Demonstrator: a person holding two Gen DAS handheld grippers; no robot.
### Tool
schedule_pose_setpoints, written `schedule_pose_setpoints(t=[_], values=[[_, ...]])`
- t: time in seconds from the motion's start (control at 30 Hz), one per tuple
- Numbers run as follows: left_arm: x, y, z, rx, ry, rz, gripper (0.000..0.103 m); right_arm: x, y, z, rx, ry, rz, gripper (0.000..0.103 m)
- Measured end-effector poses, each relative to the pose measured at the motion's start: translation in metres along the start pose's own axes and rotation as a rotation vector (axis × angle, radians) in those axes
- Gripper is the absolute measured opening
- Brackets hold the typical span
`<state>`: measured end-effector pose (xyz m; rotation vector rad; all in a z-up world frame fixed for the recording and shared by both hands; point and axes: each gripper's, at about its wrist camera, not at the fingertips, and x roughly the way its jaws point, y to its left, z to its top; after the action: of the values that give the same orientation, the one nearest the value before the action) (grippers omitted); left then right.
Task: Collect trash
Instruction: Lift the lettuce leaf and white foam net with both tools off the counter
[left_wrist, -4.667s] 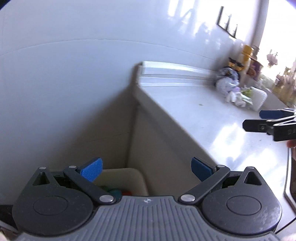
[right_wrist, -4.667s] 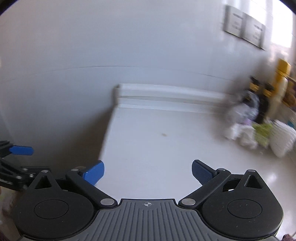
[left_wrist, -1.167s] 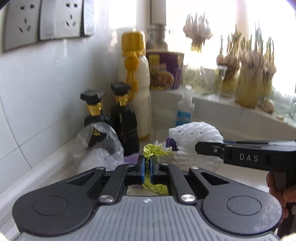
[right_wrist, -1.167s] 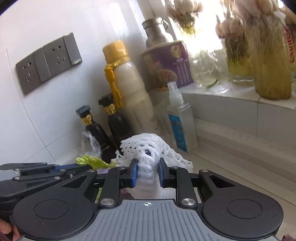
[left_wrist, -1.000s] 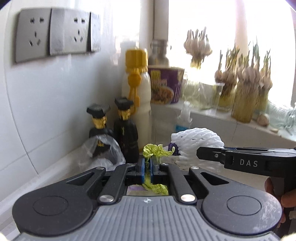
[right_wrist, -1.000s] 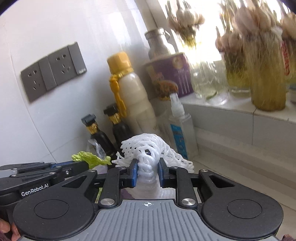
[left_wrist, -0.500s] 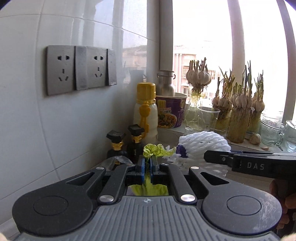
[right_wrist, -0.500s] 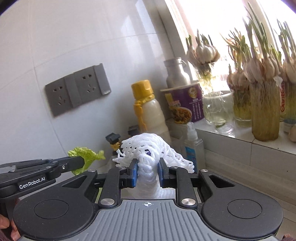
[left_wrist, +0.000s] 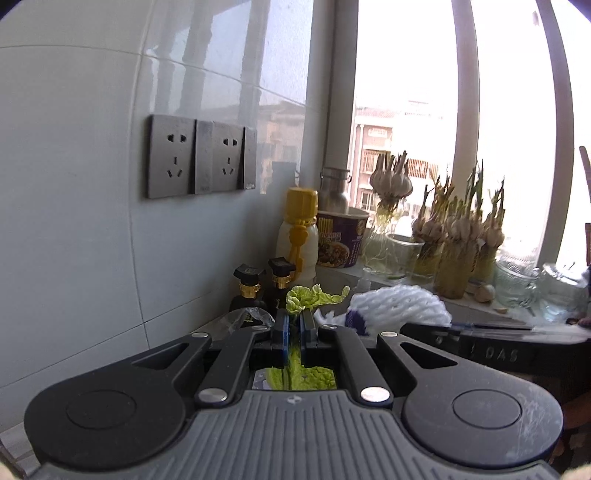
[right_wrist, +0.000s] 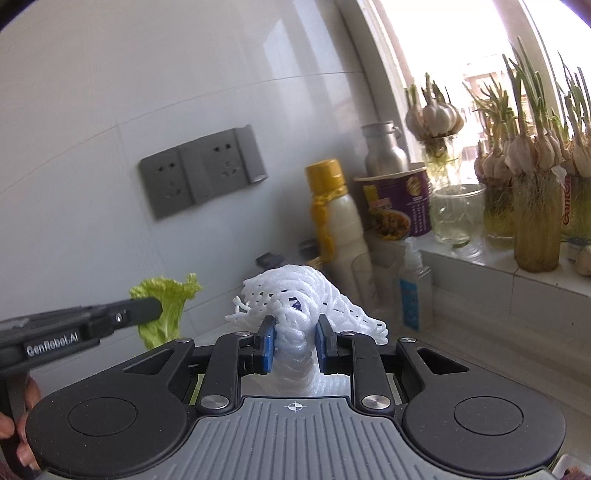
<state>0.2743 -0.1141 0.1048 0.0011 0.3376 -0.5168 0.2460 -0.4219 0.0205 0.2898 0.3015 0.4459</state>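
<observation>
Lettuce, a crinkled pale green leaf (left_wrist: 310, 295), is pinched between the blue pads of the left hand-held gripper (left_wrist: 292, 328), whose jaws stand almost together on it; the leaf's frilly top rises above the fingertips and its lower part hangs down behind them. In the right wrist view the same leaf (right_wrist: 162, 306) shows to the left of the grey double wall socket (right_wrist: 201, 175) and lower, clear of the white table (right_wrist: 461, 343). The right hand-held gripper (right_wrist: 293, 343) is closed narrowly on a white foam mesh fruit sleeve (right_wrist: 295, 291), squeezing its lower end while the netted upper part fans out above the pads. Below and right of the socket, against the tiled wall, stand a milky white bottle with a yellow cap (right_wrist: 332, 221), two dark bottles with black caps and gold collars (left_wrist: 258, 288) and a purple instant noodle cup (right_wrist: 400, 201). Further right of the socket, sprouting garlic bulbs in glass jars (right_wrist: 532, 199) line the window ledge. Both trash pieces are held near each other, side by side, lower than the socket.
</observation>
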Motion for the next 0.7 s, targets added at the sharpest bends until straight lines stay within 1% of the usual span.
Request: schedule_pose_setpoints(t=[0.37,0.5,0.63,0.7], values=[[-0.057,0.006,0.001,-0.035,-0.049,-0.052,0.005,-0.031,0.036,-0.006,-0.007,0.026,0.055,0.021],[-0.075,0.013,-0.008,-0.062,-0.032,-0.060,0.005,-0.038,0.050,-0.015,0.008,0.068,0.063,0.021],[-0.093,0.023,-0.021,-0.094,-0.016,-0.045,0.005,-0.043,0.067,-0.031,-0.001,0.111,0.079,0.021],[-0.100,0.030,-0.028,-0.121,0.005,-0.040,0.005,-0.047,0.075,-0.039,-0.007,0.132,0.094,0.021]])
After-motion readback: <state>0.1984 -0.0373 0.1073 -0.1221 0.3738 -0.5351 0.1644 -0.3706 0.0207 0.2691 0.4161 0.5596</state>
